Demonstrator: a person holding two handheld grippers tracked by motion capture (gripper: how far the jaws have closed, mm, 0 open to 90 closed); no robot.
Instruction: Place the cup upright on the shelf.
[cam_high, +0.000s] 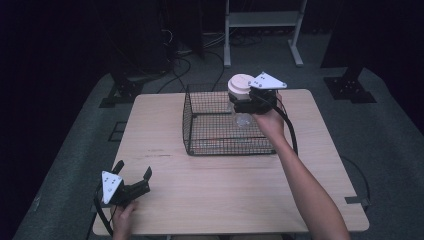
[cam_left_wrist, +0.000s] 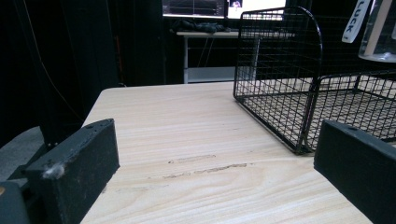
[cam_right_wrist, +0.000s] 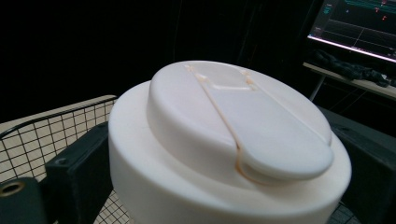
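We have the bottle (cam_high: 242, 100), a clear body under a wide cream flip-top cap, held in the air over the far right part of the black wire basket (cam_high: 210, 131). It hangs near the basket's right wall and its clear base sits about level with the rim; whether it is going in or coming out, we cannot tell. In the right gripper view the cap fills the space between the two black jaws, one pressed to each side of it, so our right hand-held gripper (cam_high: 250, 99) is pinching the bottle at the cap.

In the left gripper view, a corner of the clear body shows at the upper right, above the basket's mesh, with a white label strip beside it.

As we judge it, the lift is done: the bottle is off any surface and carried by the cap alone. What is left is the placing, either down onto the basket floor or out onto the desk (cam_high: 215, 195), and then letting go.

Our left hand-held gripper (cam_high: 134, 174) rests well apart, at the near left edge of the desk, jaws spread wide with nothing between them, pointing toward the basket. The basket floor looks bare as far as we can see through the mesh.
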